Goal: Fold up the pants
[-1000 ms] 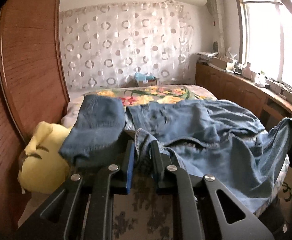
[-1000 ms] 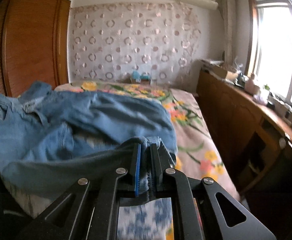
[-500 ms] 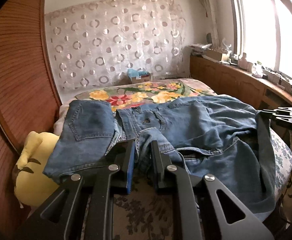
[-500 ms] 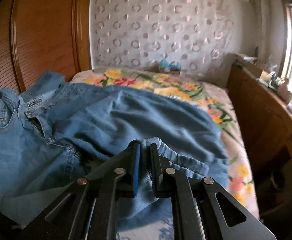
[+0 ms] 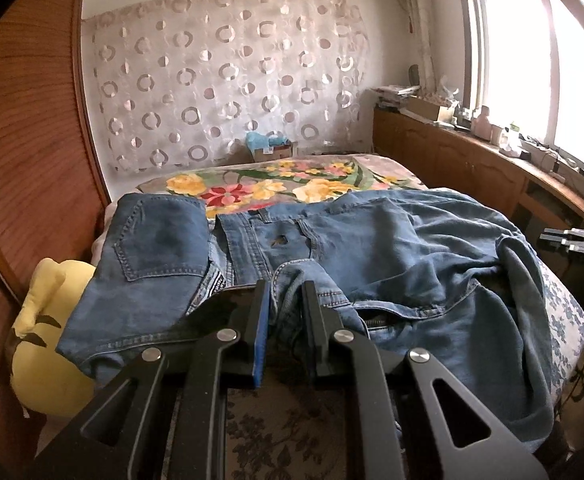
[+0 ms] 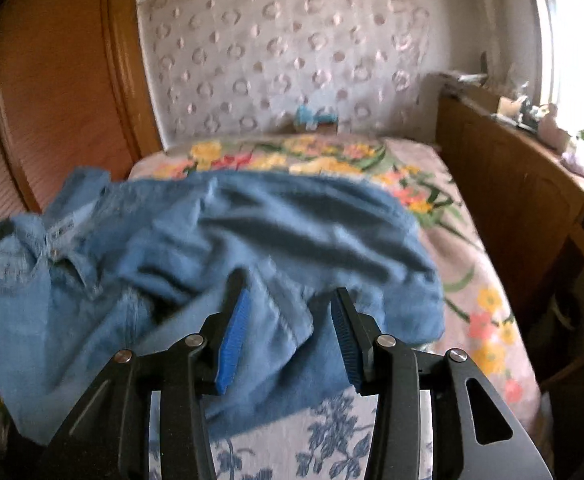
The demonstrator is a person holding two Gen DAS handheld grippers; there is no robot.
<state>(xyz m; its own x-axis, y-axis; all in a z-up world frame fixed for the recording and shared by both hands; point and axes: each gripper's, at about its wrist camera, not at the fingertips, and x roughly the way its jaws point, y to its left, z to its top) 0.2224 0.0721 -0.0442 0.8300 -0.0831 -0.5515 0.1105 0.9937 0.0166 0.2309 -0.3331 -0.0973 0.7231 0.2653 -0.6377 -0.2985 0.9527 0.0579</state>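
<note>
A: Entry, left tongs [image 5: 285, 300]. Fingers were clenched on a bunched fold of the jeans [image 5: 392, 256], near the waistband; denim filled the narrow gap between the pads.

B: Right tongs [image 6: 287, 312]?

A: Released. Fingers stood wide apart, blue pads [image 6: 233, 336] facing each other, with a loose flap of denim lying between and below them. No pad contact with the cloth was visible, though that view was motion-blurred.

B: Where did the jeans lie?

A: Spread crumpled across the near half of the bed [image 5: 275, 184]. In the left view they ran from about 9 o'clock to 4 o'clock around the tongs. A back pocket panel [image 5: 159, 240] sat at 10 o'clock, seat side up. The far leg draped over the bed edge at 4 o'clock. In the right view the waistband and fly lay at 9 o'clock, the main body at 12.

B: Bed cover?

A: Floral blanket, yellow and red flowers, exposed beyond the jeans at 12 o'clock. A blue-on-white floral patch [image 6: 332, 432] showed under the right tongs.

B: Surroundings?

A: A yellow plush toy [image 5: 47, 344] at 8 o'clock in the left view, wedged between the bed and a wooden panel [image 5: 23, 160]. A curtain with ring print [image 5: 227, 92] hung behind the bed. A wooden cabinet [image 5: 472, 164] ran along the window side at 2 o'clock, its top cluttered with small items too small to identify. The right tongs' black frame appeared at 3 o'clock in the left view.
</note>
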